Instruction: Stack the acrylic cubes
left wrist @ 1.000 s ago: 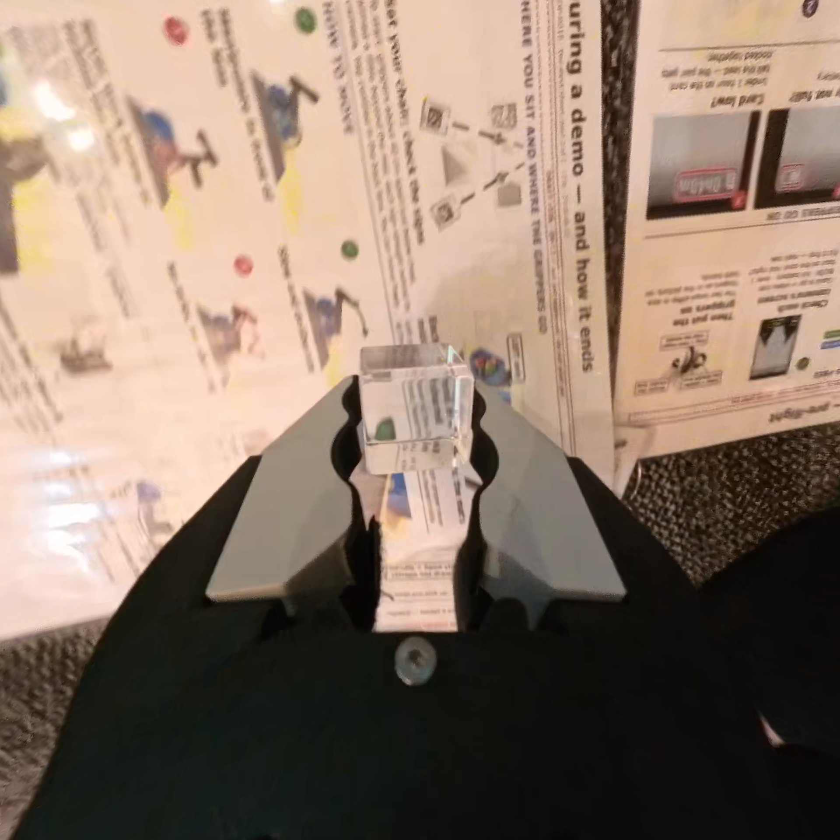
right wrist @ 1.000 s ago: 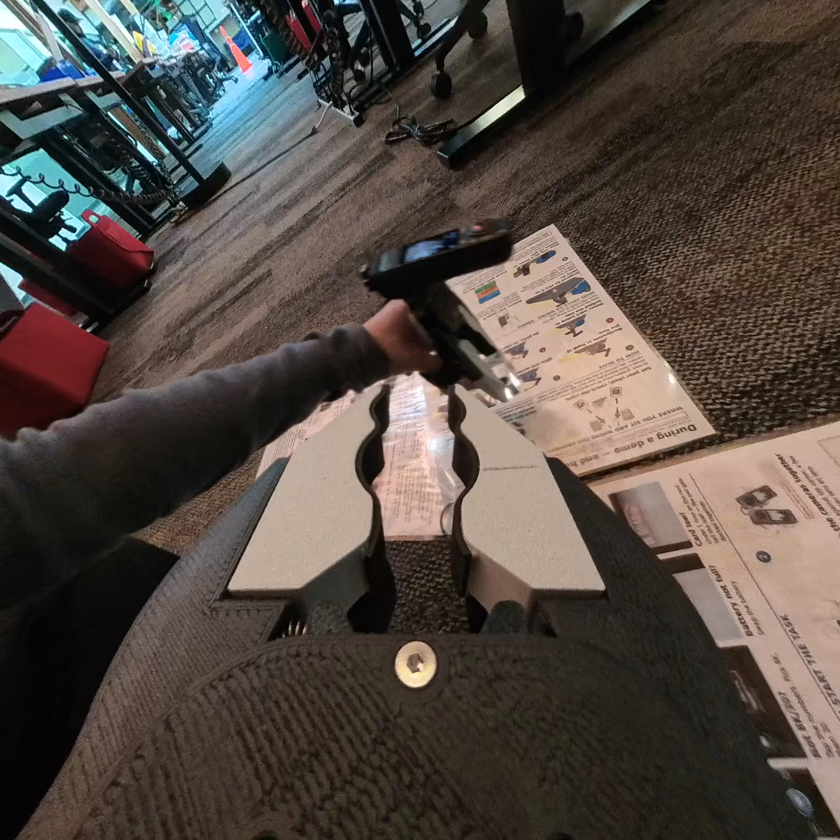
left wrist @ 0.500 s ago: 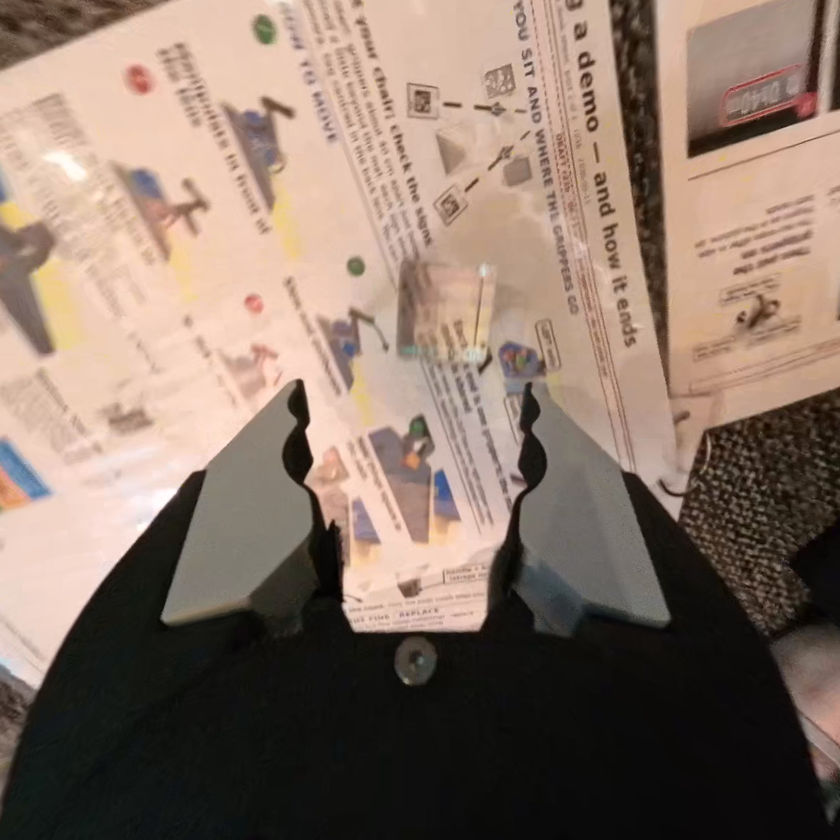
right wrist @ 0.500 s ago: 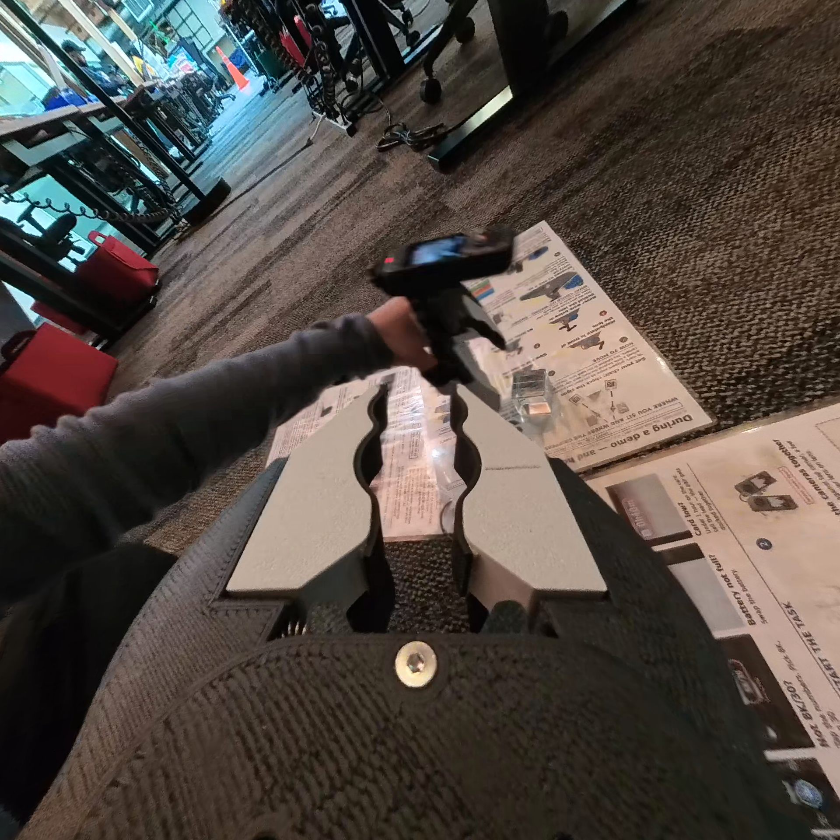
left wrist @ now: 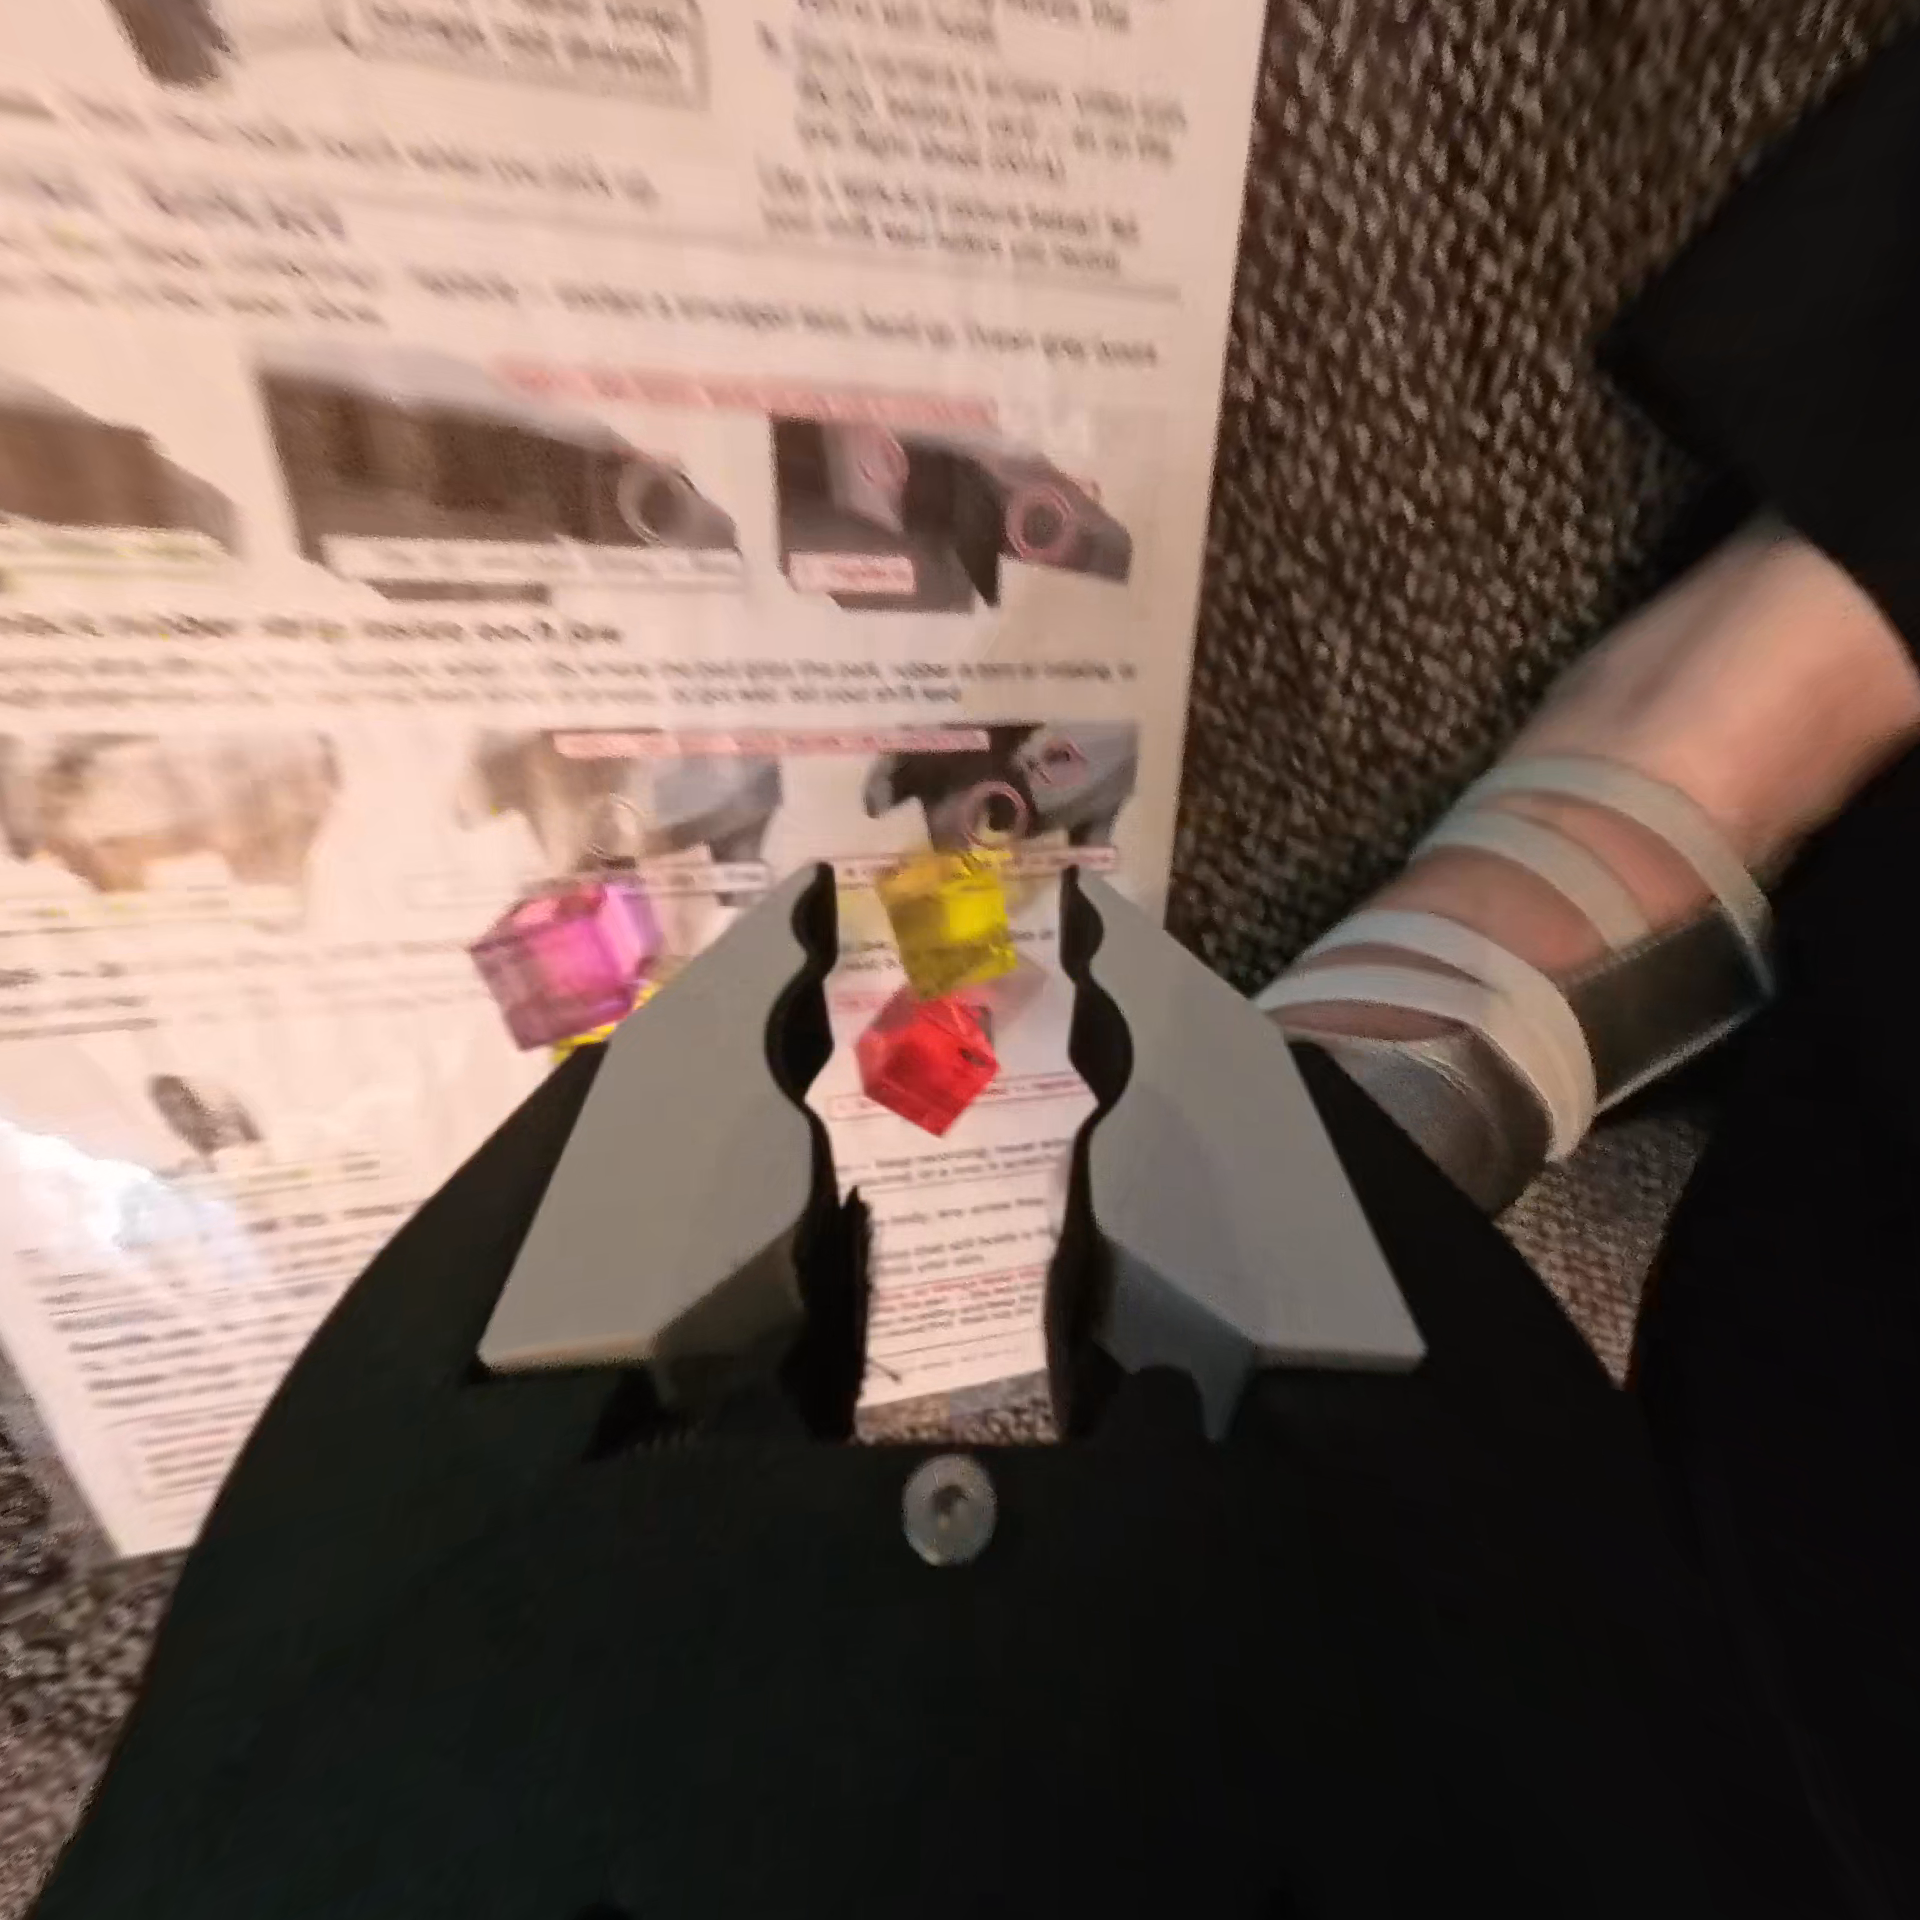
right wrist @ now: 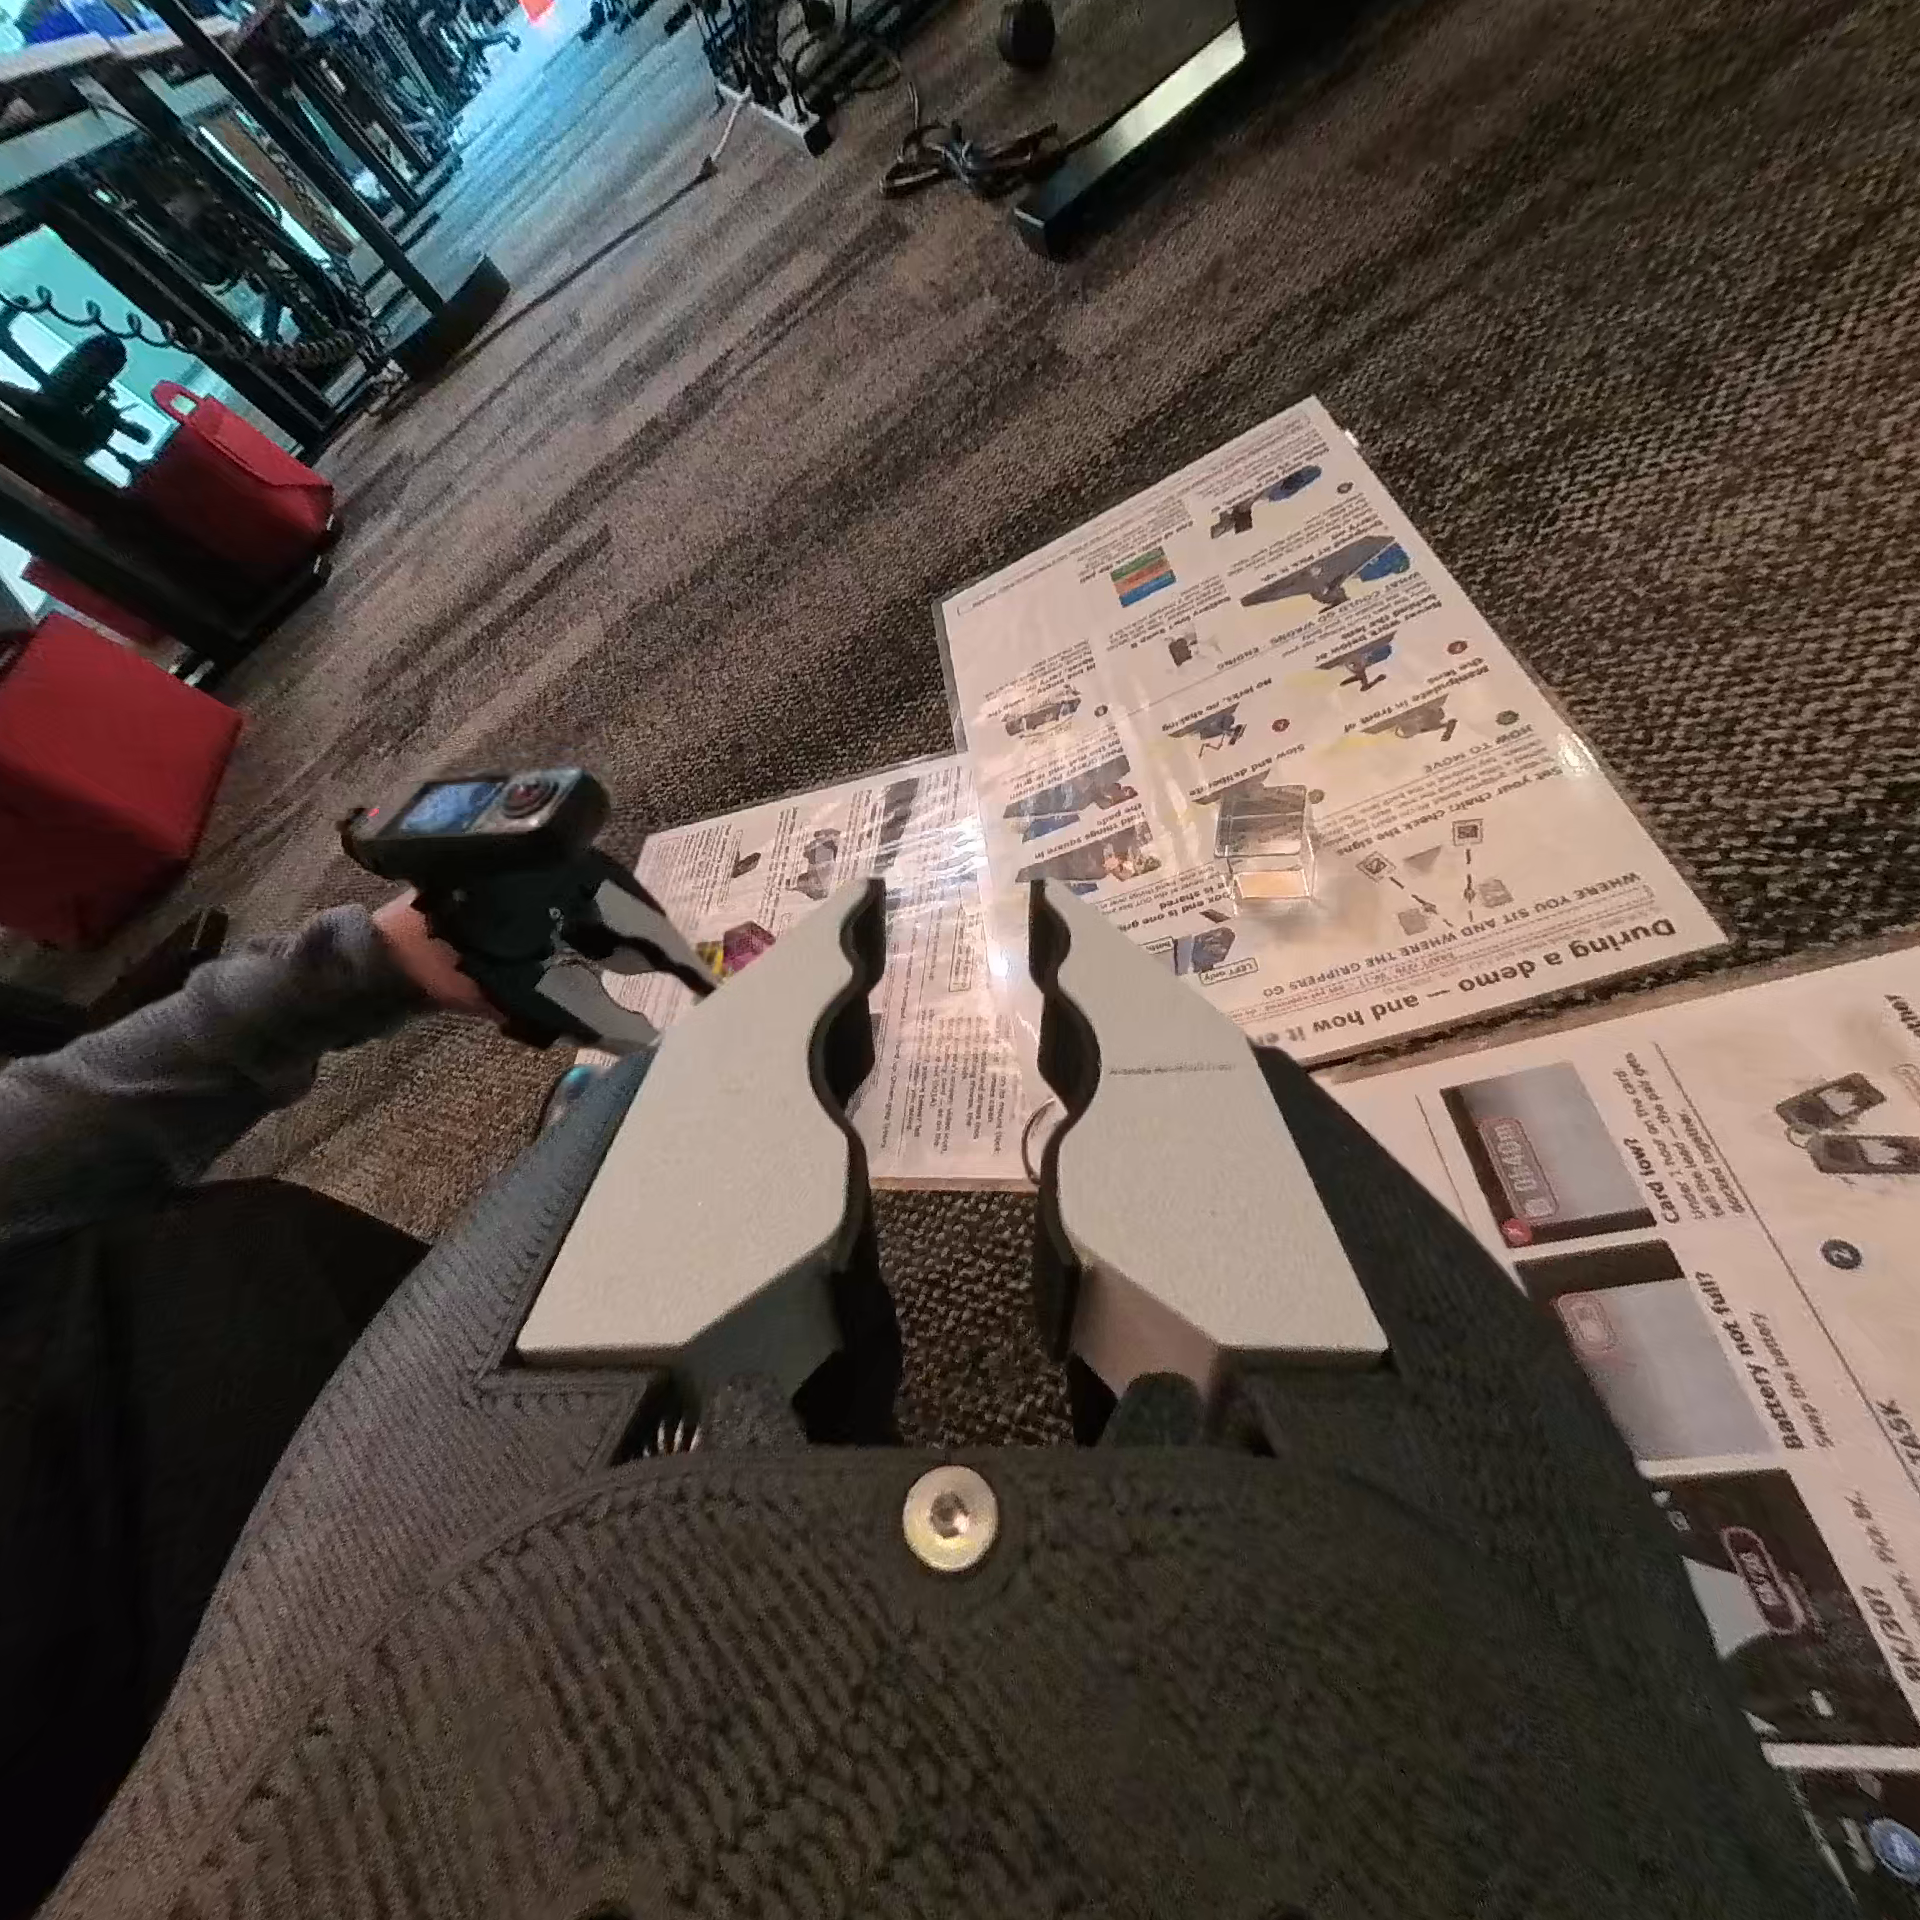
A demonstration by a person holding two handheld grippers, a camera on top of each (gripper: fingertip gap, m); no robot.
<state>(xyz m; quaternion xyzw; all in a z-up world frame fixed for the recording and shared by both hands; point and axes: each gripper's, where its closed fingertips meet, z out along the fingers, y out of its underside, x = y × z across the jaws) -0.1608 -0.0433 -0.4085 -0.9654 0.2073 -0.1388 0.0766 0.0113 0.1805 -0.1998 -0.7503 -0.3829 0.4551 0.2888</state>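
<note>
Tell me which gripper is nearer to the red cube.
Left. The left gripper hovers open right over the red cube, which shows between its fingers untouched. The right gripper is farther off, over another laminated sheet.

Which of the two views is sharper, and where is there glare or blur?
Left wrist view: motion-blurred throughout; the printed sheet and the yellow cube are smeared. Right wrist view: mostly sharp, with glare on the laminated sheet; only the left gripper is slightly blurred.

mottled grey-brown carpet fills the frame; black desk legs and red bins at upper left.
</note>
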